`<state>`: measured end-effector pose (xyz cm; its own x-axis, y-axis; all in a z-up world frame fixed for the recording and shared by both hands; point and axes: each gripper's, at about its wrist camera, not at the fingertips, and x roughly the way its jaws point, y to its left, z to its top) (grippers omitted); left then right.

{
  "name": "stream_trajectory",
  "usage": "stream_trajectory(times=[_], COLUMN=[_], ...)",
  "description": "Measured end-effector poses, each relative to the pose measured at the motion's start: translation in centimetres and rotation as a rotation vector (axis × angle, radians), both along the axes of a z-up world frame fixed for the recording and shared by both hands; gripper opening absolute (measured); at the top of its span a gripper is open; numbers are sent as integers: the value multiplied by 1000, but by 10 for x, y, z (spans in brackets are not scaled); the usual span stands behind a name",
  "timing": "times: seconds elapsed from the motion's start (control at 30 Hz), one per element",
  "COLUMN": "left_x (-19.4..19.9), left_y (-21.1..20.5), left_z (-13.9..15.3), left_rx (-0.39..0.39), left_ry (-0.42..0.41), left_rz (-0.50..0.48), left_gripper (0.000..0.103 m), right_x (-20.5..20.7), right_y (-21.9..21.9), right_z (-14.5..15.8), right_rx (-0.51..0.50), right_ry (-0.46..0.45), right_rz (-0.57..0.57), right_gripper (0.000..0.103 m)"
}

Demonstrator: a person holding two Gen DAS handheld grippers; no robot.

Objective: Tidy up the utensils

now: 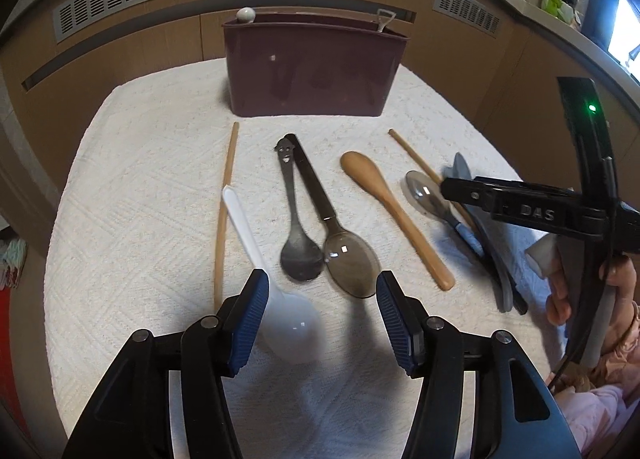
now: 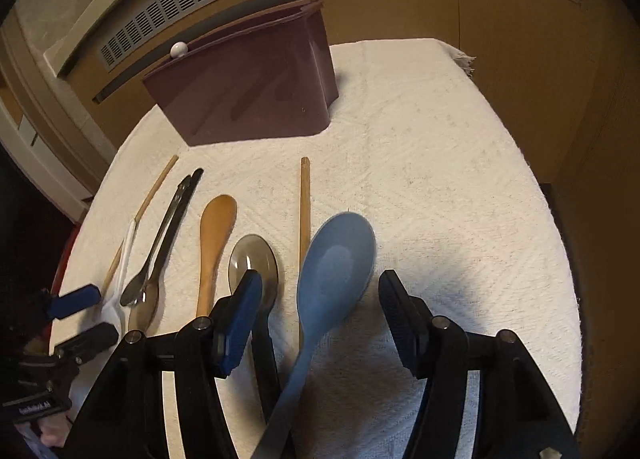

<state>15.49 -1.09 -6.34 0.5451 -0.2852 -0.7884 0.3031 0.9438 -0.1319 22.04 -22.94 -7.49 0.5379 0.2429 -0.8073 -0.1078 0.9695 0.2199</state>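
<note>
Hovering low over the towel-covered bench (image 1: 120, 187), left gripper (image 1: 320, 311) has jaws wide apart, holding nothing; white spoon (image 1: 288, 323) bowl lies just under its left pad at 6 o'clock. Right gripper (image 2: 316, 315) likewise spread open and empty, with the blue spoon (image 2: 332, 259) lying between its pads on the towel, not gripped as far as I can tell.

Mid-field, left view: chopstick (image 1: 224, 211) at 9 o'clock beside the white spoon, dark metal spoon (image 1: 298, 227) and clear brown spoon (image 1: 340, 243) touching at centre, wooden spoon (image 1: 396, 211) at 2 o'clock, then small steel spoon (image 1: 424, 191) and second chopstick (image 1: 416, 159) at 3 o'clock.

Far, 12 o'clock: maroon holder (image 1: 312, 71) upright; a white knob (image 1: 245, 15) and a wire loop (image 1: 383, 19) poke above its rim, so a couple of items seem already in.

Progress judged early: eight utensils loose on the towel, nothing in hand.
</note>
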Motion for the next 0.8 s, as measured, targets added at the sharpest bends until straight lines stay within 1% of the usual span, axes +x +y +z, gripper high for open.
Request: stream_trajectory(times=[0.03, 0.07, 0.1, 0.13, 0.23, 0.3, 0.43, 0.5, 0.53, 0.63, 0.7, 0.8], left_x=[-2, -3, -5, -7, -7, -4, 10, 15, 17, 18, 14, 5], left_y=[-3, -6, -9, -12, -25, -37, -50, -51, -48, -35, -26, -13], left_z=[0, 1, 1, 2, 4, 1, -10, -11, -11, -6, 4, 22], left_rx=[-8, -14, -13, -5, 39, 81, 110, 118, 105, 66, 45, 38], left_ry=[-3, -5, -10, -18, -47, -40, -7, -22, -28, -64, -110, -194], left_rz=[-8, -14, -17, -21, -30, -27, -2, 19, 34, 65, 76, 103], left_gripper=[57, 57, 57, 57, 57, 57, 56, 44, 32, 19, 20, 19], right_x=[1, 4, 5, 5, -7, -15, -24, -30, -32, -35, -36, -35], right_y=[3, 6, 10, 10, 7, 3, -4, -4, -4, -6, -7, -6], right_z=[0, 0, -1, 0, 12, 22, 37, 41, 42, 44, 44, 45], right_rx=[-15, -48, -86, -95, -101, -116, -102, -120, -126, -131, -127, -120], right_ry=[-5, -1, 4, 0, -70, -115, -170, -200, -210, -227, -229, -231], right_rz=[6, 15, 22, 29, 37, 27, 11, 6, 5, 3, 2, 1], right_gripper=[53, 33, 30, 30, 30, 30, 30, 30, 30, 30, 30, 30])
